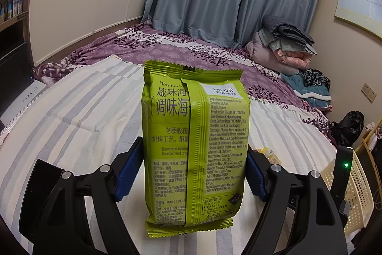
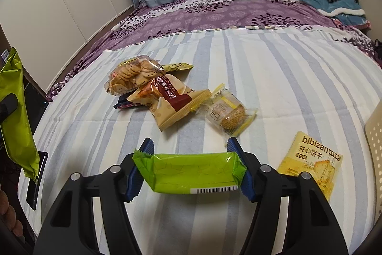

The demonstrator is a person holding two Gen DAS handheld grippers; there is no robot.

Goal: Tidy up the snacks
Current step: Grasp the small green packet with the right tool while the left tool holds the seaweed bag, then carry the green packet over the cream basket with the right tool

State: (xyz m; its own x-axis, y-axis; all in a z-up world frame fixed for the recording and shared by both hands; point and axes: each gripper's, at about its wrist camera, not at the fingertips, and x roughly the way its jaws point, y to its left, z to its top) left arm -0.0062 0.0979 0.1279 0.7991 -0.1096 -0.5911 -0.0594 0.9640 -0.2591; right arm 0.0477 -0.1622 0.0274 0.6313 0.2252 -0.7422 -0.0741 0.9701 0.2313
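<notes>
Left tool (image 1: 192,171) pinches tall green seaweed pack (image 1: 194,147) upright, long axis vertical, lifted above striped bed cover (image 1: 71,111). Right tool (image 2: 189,169) grips small green snack bar (image 2: 191,175) crosswise by both ends, long axis left-right. Loose snacks lie farther: cookie bag (image 2: 132,74), tan packet (image 2: 172,99), round cake (image 2: 229,111). Perforated cream basket (image 2: 374,135) at right edge, nearer right hand; likely drop target. Both tools tilt downward.
</notes>
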